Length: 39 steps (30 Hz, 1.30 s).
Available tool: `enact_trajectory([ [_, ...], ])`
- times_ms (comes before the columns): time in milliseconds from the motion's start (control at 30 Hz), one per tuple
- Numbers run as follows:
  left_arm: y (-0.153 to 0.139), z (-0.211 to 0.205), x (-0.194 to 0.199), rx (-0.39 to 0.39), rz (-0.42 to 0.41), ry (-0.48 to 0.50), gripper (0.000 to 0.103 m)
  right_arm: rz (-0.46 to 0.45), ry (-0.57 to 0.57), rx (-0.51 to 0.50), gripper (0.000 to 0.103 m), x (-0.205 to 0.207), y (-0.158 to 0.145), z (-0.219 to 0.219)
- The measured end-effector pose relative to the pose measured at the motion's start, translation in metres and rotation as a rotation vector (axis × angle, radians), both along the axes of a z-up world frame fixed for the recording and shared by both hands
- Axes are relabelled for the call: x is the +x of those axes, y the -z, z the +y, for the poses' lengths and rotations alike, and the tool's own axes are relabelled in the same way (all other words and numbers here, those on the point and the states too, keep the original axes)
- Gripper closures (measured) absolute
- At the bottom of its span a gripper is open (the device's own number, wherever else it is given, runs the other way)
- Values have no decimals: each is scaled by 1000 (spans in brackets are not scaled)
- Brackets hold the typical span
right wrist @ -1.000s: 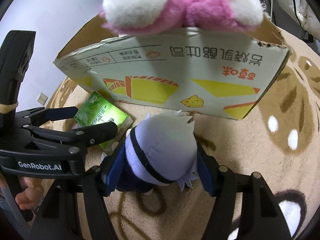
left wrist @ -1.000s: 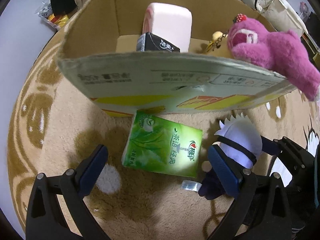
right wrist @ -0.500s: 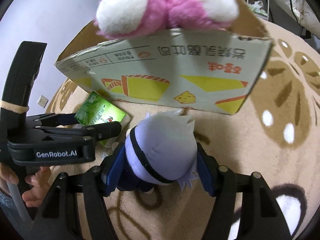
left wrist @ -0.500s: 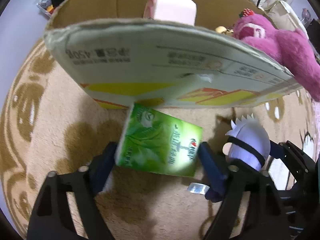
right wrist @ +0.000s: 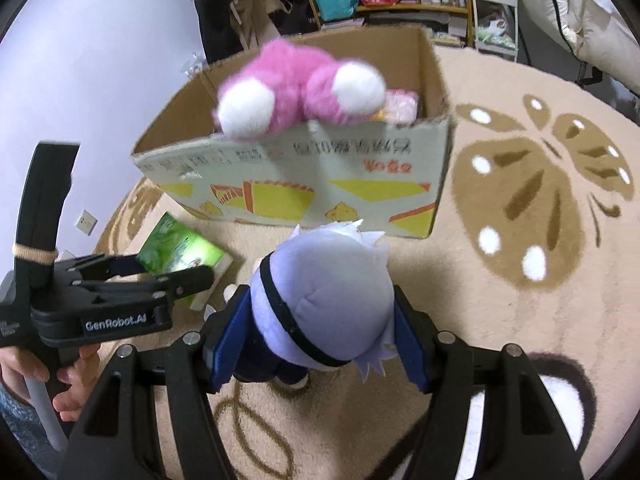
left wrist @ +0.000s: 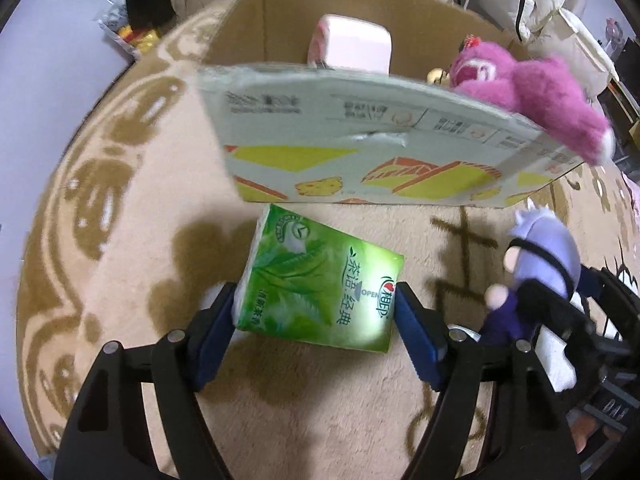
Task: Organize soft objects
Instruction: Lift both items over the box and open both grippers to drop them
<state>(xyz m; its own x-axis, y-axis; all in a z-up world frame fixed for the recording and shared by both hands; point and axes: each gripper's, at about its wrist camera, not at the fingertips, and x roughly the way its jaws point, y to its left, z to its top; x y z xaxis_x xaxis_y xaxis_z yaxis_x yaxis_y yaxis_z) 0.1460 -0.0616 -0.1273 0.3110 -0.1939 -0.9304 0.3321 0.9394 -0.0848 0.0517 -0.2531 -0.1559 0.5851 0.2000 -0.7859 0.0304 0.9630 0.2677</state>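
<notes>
The left gripper point(left wrist: 314, 326) had its two blue pads pressed against the short sides of a green tissue pack point(left wrist: 320, 280), fingers closed in just as far as the pack's width allowed. The pack was tilted, one end pointing toward the cardboard box point(left wrist: 360, 160) just ahead of it; whether it was resting on the rug or lifted clear, I could not tell.

To its right, the right gripper point(right wrist: 320, 332) was clamped around a small doll point(right wrist: 320, 300) with a pale lilac head, a black band across it and a dark body. The pads squeezed the head from both sides, and the doll sat just in front of the box's printed wall.

The box stood open on a beige rug point(right wrist: 540, 220) with a brown pattern. A pink plush bear point(right wrist: 296, 88) lay draped over the near edge, its white-soled feet hanging outside and its head down inside. A pink-and-white tissue pack point(left wrist: 352, 46) stood further in against the back wall.

A hand point(right wrist: 60, 384) showed at the left gripper's handle in the right wrist view.
</notes>
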Motion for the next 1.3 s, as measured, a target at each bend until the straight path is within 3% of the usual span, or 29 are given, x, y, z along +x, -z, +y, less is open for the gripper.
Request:
enact_trajectory([
  [300, -53, 27, -55, -1, -197, -57, 28, -117, 21, -10, 33, -21, -39, -10],
  [533, -104, 41, -64, -58, -388, -81, 28, -214, 36, 1, 33, -40, -71, -8],
  [700, -135, 36, -67, -48, -513, -73, 28, -269, 72, -5, 33, -49, -95, -10],
  [900, -149, 27, -56, -53, -576, -40, 27, -318, 81, 17, 33, -40, -114, -18],
  [1300, -153, 3, -16, -30, -591, -19, 27, -309, 73, -10, 33, 13, -120, -28],
])
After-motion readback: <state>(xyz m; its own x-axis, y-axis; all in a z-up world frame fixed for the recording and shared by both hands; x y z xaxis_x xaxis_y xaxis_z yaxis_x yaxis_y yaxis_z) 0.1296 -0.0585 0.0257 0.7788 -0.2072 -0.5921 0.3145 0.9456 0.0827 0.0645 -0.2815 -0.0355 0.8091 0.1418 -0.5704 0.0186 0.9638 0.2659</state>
